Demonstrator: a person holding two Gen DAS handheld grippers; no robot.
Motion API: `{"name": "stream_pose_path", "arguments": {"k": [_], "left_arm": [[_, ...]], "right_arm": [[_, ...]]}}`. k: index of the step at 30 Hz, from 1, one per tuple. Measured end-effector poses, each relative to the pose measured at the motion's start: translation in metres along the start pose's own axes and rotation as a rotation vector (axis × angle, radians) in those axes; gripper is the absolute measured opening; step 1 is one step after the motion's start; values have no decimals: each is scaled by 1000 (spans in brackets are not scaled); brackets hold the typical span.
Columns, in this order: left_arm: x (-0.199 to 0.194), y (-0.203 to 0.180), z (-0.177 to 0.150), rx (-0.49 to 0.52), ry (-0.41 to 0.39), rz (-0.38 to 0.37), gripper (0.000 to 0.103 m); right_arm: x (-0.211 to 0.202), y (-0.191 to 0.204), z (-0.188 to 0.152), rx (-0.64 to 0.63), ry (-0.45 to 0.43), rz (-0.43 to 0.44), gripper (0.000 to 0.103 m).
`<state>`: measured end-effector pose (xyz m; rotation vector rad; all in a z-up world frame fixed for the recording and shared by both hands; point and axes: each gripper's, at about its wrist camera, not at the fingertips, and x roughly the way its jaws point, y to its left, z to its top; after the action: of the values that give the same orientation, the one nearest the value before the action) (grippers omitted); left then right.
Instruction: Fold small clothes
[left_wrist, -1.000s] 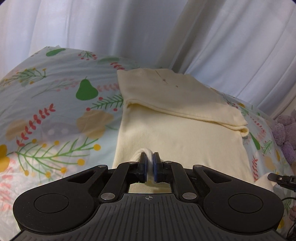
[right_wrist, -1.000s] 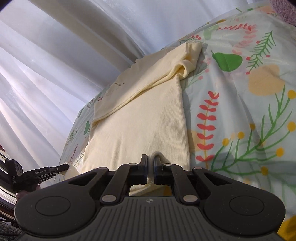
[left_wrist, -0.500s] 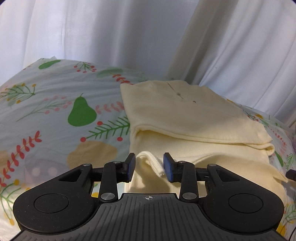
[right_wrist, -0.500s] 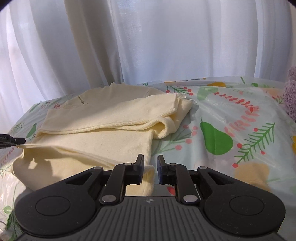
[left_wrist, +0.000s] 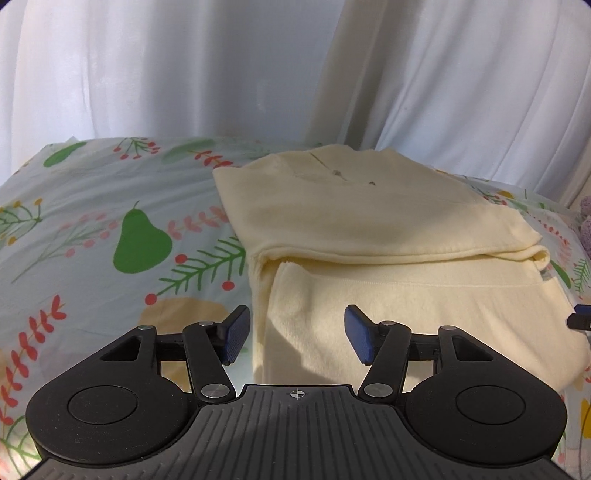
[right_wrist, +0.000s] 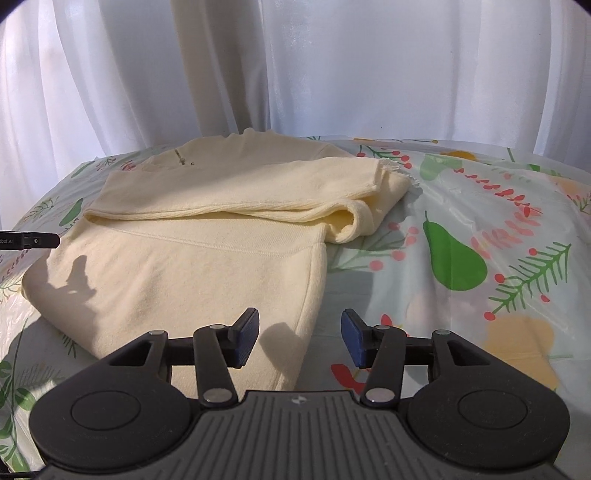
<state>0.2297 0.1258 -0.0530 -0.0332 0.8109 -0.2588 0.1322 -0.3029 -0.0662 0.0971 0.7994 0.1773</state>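
My left gripper and right gripper have just been opening; both now stand apart, the cloth's near corners lying loose between the pads, unpinched. I judge the release should finish with a clean backward lift so nothing drags. The cream garment lies folded just ahead on the patterned sheet.
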Motion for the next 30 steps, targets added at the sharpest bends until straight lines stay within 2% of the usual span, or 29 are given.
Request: {"name": "stream_pose_path", "arguments": {"k": [1,2,4,7,9,10,11,15,19,22,26,30], "left_arm": [[6,-1,2,2,10,6,49],[11,-1,4,2,19,12,39],[19,0,4,-9,39,16,29],[23,2,4,-21,52,17,23],[22,2,4,-18,50,10,18],[21,2,4,-7,50,3,14],[21,2,4,5,50,-4,13],[22,-1,3,50,48,-2,11],[14,-4,3,46,0,-6,9],[-3,-1,12,-21,-69,-50,8],[-29,0,38,-97,-189,-130,8],[-28,1,75,-135,-275,-142,8]], "right_arm": [[2,0,1,3,1,-6,48],[5,1,2,5,6,-9,48],[10,2,5,7,3,-10,48],[15,3,7,7,4,-12,43],[17,3,9,1,-1,-12,34],[18,4,10,-6,-5,-10,32],[18,5,11,-17,-11,-13,30],[23,11,13,-59,-17,-37,9],[20,16,15,-92,-42,-62,7],[7,21,22,-119,-94,-75,6],[-14,27,42,-140,-191,-76,6],[-14,31,72,-164,-280,-110,6]]}}
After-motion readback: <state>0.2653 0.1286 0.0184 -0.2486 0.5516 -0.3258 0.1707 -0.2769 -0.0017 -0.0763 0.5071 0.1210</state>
